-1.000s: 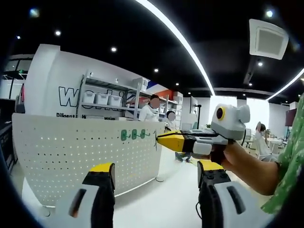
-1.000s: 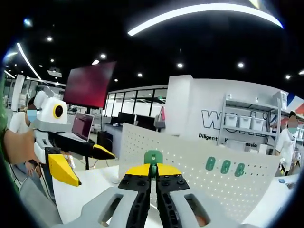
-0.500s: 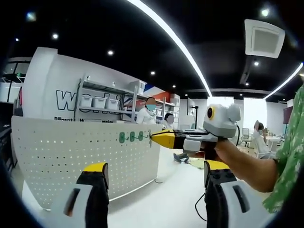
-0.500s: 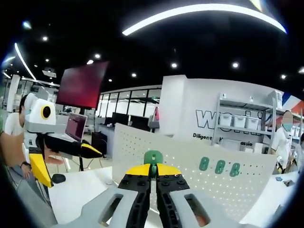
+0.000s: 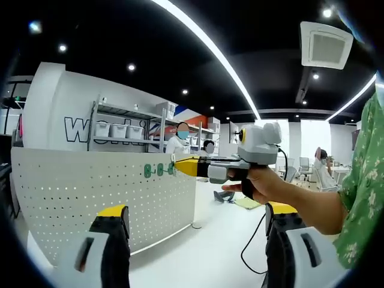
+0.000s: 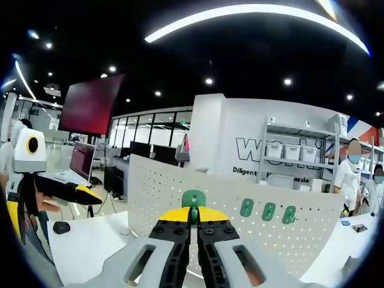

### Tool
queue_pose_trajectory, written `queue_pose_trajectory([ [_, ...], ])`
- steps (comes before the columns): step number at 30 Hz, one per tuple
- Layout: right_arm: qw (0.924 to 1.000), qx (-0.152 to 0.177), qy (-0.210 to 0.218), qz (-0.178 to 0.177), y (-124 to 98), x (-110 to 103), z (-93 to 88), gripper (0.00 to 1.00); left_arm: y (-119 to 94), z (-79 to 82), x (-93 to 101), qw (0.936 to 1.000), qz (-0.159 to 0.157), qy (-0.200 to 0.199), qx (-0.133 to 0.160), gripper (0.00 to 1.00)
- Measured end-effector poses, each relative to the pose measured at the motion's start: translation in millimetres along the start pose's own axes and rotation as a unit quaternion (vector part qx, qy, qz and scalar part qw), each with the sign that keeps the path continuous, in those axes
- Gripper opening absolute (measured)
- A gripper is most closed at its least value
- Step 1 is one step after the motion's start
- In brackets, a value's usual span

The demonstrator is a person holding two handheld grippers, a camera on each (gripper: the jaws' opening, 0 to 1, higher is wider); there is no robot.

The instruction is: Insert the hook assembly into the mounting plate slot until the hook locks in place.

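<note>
White table [image 5: 204,240], office room with shelves [image 6: 300,159] behind the pegboard [image 5: 90,192]. My right gripper [image 6: 193,217] is clamped on a green hook [image 6: 193,199], long axis upright, its tip poking up above the jaws just before the pegboard. Three green hooks [image 6: 267,210] sit on the pegboard. My left gripper [image 5: 195,225] is spread wide, holding nothing; its view catches the right gripper side-on.

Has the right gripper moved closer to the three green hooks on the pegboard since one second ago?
Yes. In the left gripper view, the right gripper tip now reaches the three green hooks on the pegboard; earlier it stood to their right.
</note>
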State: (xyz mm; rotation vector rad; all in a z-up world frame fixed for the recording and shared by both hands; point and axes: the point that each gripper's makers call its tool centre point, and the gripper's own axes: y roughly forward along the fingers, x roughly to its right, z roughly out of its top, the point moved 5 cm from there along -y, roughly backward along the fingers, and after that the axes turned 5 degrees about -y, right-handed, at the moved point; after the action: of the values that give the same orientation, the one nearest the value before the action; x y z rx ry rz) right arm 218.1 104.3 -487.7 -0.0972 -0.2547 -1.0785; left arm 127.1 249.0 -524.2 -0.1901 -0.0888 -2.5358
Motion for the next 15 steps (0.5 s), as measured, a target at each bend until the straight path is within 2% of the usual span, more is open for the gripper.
queue_pose_trajectory([
  [15,0.9998,-0.008,0.003,-0.019,23,8,-4.8,0.01,-10,-9.0,-3.5,1.0000,0.003,0.005,-0.002,1.00],
])
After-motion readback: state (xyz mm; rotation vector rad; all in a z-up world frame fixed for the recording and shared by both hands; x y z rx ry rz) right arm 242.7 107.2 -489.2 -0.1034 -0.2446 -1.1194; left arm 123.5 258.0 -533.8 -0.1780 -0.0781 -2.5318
